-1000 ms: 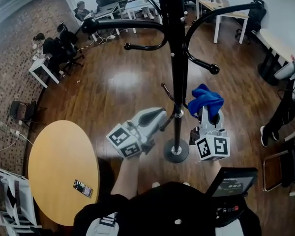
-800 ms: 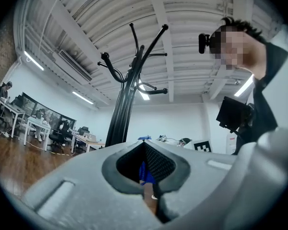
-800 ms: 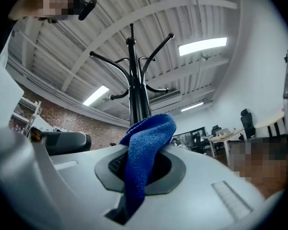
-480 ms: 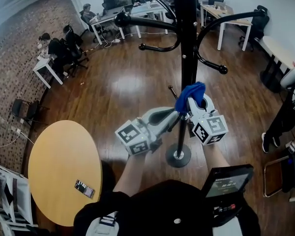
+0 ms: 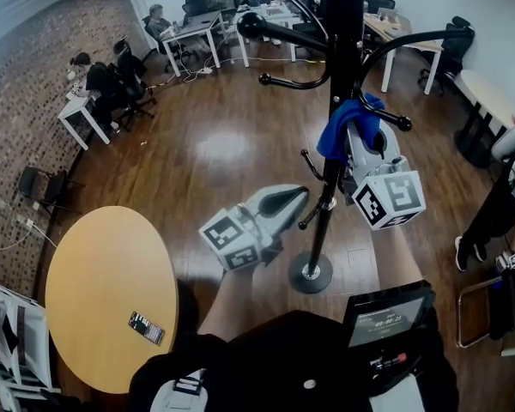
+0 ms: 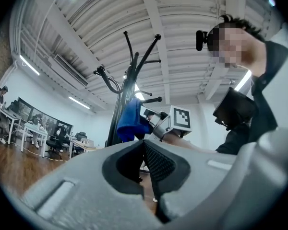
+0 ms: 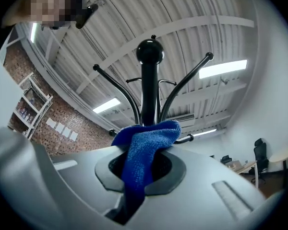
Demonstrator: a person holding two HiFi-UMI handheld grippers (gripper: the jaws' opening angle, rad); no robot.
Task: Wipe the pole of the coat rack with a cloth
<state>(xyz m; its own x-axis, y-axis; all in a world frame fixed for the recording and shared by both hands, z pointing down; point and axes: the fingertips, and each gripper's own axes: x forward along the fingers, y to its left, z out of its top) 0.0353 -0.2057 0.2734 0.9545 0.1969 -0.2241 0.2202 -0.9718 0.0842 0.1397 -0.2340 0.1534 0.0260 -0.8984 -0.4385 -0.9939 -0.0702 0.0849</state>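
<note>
Jaws of the right gripper (image 5: 357,137) clamp the blue cloth (image 5: 336,134) at the pole (image 5: 342,50), upper centre, while the left gripper (image 5: 285,202) has its jaws together and empty; press firmly, sliding lengthwise.

Bright ceil. strips (image 7: 222,68), floor (image 5: 216,142) glare, fisheye edges.

The cloth (image 5: 345,125) is bright blue and the pole (image 5: 344,50) glossy black. The left tongs (image 5: 293,199) and right tongs (image 5: 360,140) are pale grey with black-and-white square markers (image 5: 390,198). The floor (image 5: 215,144) is dark brown wood, the round bench (image 5: 103,281) honey-yellow, and the wall (image 5: 26,101) red-brown brick.
</note>
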